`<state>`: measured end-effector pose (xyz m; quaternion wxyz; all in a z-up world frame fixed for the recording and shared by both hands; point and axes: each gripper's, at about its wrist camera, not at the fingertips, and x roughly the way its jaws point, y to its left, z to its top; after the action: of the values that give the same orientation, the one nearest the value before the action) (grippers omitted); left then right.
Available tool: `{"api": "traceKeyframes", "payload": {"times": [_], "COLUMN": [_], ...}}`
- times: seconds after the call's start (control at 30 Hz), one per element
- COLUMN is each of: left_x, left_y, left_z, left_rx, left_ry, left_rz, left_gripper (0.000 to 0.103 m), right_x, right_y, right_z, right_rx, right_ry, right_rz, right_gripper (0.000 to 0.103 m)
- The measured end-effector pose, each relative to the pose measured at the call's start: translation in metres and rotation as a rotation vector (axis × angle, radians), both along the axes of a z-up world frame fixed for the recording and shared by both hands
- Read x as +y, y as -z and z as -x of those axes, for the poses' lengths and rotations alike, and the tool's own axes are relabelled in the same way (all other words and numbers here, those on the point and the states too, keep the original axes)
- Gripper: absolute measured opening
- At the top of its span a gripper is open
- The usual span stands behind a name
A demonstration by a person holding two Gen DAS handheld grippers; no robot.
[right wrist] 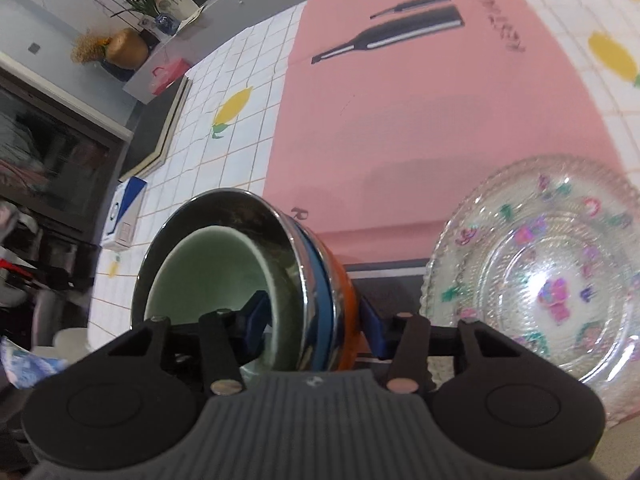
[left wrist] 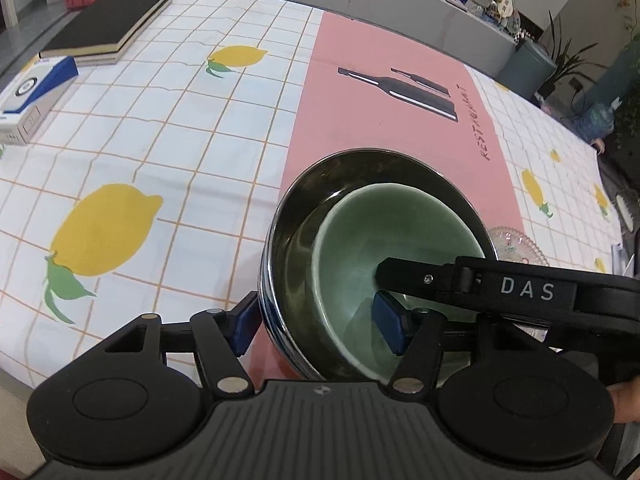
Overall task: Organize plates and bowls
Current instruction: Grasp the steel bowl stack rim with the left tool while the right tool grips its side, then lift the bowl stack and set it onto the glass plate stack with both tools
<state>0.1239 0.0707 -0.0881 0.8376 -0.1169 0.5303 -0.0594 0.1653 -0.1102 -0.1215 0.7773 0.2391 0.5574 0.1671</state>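
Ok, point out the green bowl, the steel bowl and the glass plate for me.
green bowl (left wrist: 384,232): left wrist view, on its inner wall.
steel bowl (left wrist: 296,216): left wrist view, on its dark inner wall.
glass plate (right wrist: 532,264): right wrist view, on its patterned middle.

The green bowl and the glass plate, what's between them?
In the right wrist view, the metal bowl's wall and one blue finger separate green bowl from glass plate.

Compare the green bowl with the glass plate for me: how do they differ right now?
The green bowl is opaque, plain and deep; the glass plate is clear, shallow and dotted with coloured flower prints. The green bowl sits nested inside a steel bowl, while the glass plate lies alone, partly on the pink mat. The green bowl has tongs reaching into it; the glass plate has none on it. Both are round and face up.
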Motion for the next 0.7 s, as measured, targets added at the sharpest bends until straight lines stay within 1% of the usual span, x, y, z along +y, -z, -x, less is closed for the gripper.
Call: {"api": "traceKeyframes", "payload": {"times": [0.07, 0.1, 0.13, 0.17, 0.3, 0.4, 0.7], "left_x": [0.000, 0.000, -0.001, -0.002, 0.001, 0.000, 0.003], "left_y": [0.001, 0.003, 0.005, 0.010, 0.014, 0.014, 0.012], "left_z": [0.000, -0.001, -0.003, -0.005, -0.005, -0.004, -0.001], "left_rx": [-0.006, -0.001, 0.011, 0.029, 0.031, 0.024, 0.019], "left_ry": [-0.004, -0.004, 0.011, 0.031, 0.026, 0.025, 0.001], "left_rz": [0.010, 0.019, 0.032, 0.047, 0.082, 0.077, 0.080], "left_gripper": [0.073, 0.078, 0.088, 0.092, 0.092, 0.092, 0.085], "right_x": [-0.001, 0.000, 0.002, 0.005, 0.007, 0.006, -0.001], "right_y": [0.003, 0.003, 0.005, 0.008, 0.010, 0.010, 0.011], "right_z": [-0.001, -0.002, -0.002, -0.003, -0.004, -0.003, -0.002], "right_rx": [0.010, 0.009, 0.020, 0.034, 0.035, 0.028, 0.031], "right_ry": [0.002, 0.001, -0.010, -0.026, -0.013, -0.007, 0.006], "right_rz": [-0.020, -0.022, -0.023, -0.029, -0.048, -0.051, -0.068], "right_gripper": [0.053, 0.053, 0.059, 0.065, 0.064, 0.063, 0.060]}}
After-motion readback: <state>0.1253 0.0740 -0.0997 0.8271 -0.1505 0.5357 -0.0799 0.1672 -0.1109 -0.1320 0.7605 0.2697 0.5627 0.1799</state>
